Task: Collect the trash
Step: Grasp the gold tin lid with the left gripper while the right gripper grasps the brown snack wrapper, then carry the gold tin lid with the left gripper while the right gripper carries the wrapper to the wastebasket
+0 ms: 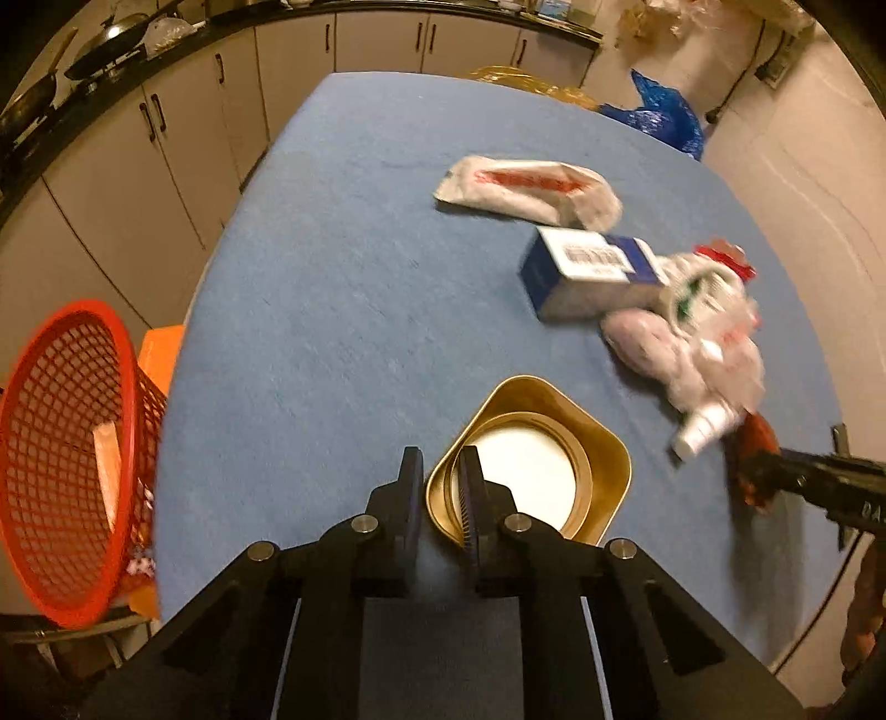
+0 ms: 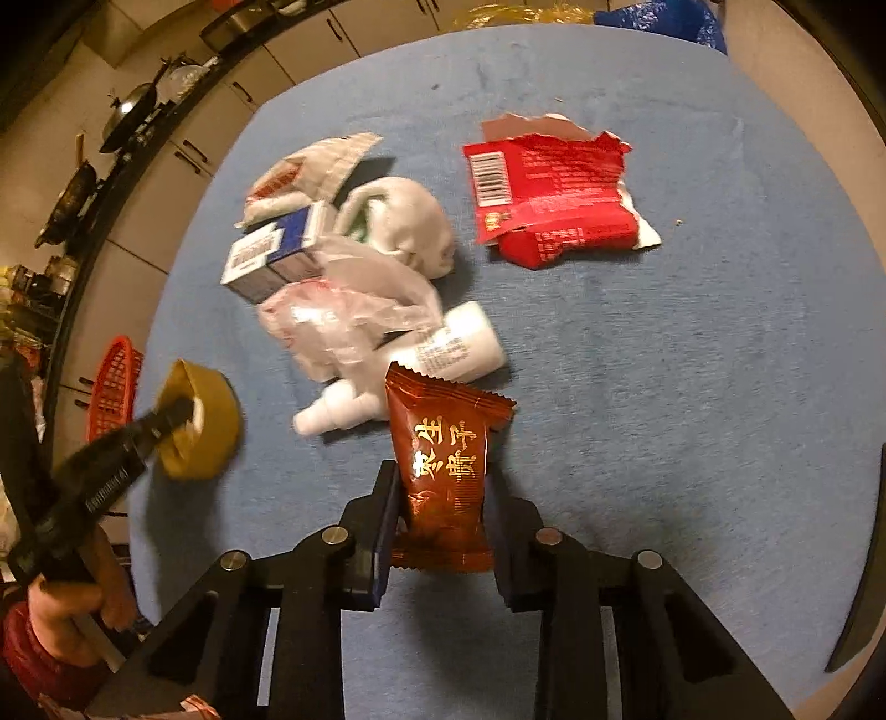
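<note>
My left gripper (image 1: 440,471) is shut on the rim of a gold tin (image 1: 531,459) with a white inside, over the blue table; the tin also shows in the right wrist view (image 2: 207,421). My right gripper (image 2: 443,482) is shut on a brown snack packet (image 2: 443,471) with gold lettering, held above the table. On the table lie a blue-and-white box (image 2: 274,252), crumpled plastic bags (image 2: 354,310), a white bottle (image 2: 459,343), a small white spray bottle (image 2: 338,415), a torn red wrapper (image 2: 554,194) and a white paper bag (image 1: 526,188).
A red mesh basket (image 1: 66,459) stands off the table's left edge, tilted, with scraps inside. Kitchen cabinets and a counter with pans (image 1: 105,50) run along the back and left. A blue plastic bag (image 1: 659,116) lies beyond the table's far right corner.
</note>
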`<state>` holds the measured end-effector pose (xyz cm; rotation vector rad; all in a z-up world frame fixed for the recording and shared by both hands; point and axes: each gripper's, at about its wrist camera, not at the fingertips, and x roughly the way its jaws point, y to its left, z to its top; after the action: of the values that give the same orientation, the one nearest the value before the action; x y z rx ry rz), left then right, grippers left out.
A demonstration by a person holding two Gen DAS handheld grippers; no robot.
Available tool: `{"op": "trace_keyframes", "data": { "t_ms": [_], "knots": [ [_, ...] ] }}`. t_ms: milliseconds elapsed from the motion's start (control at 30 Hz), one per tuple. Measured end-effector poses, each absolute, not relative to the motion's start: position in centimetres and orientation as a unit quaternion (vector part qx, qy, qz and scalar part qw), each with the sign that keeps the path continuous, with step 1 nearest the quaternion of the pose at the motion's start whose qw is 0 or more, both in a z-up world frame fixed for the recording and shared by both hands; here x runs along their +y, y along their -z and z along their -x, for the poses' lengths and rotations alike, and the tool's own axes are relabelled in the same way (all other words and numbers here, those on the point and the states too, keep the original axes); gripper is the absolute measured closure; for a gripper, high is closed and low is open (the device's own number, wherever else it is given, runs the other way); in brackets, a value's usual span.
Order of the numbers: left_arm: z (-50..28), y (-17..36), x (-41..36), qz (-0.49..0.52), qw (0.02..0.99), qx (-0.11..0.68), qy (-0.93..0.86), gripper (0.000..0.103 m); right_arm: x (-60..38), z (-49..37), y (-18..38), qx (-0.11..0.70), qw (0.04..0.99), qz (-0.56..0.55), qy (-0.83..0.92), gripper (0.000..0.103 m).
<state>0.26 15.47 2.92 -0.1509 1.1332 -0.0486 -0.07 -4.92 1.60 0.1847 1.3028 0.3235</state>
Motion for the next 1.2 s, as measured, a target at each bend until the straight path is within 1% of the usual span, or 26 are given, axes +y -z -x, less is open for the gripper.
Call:
{"op": "trace_keyframes", "data": {
  "t_ms": [233,567,867,1200],
  "knots": [
    [2.3,-3.1,13.5,0.068,0.842,0.533,0.044,0.092,-3.7,2.6,-3.0,0.585,0.786,-0.077,-0.184,0.073],
    [4.1,-4.3,12.2,0.057,0.855,0.513,0.044,0.092,-3.3,4.2,-3.6,0.58,0.787,-0.07,-0.199,0.073],
    [5.6,-5.3,12.5,0.056,0.865,0.497,0.032,0.092,-1.9,5.1,-4.4,0.572,0.789,-0.049,-0.218,0.073],
    [7.0,-6.2,14.5,0.068,0.871,0.486,0.01,0.092,0.6,5.5,-4.7,0.569,0.786,-0.027,-0.241,0.073]
  ]
}}
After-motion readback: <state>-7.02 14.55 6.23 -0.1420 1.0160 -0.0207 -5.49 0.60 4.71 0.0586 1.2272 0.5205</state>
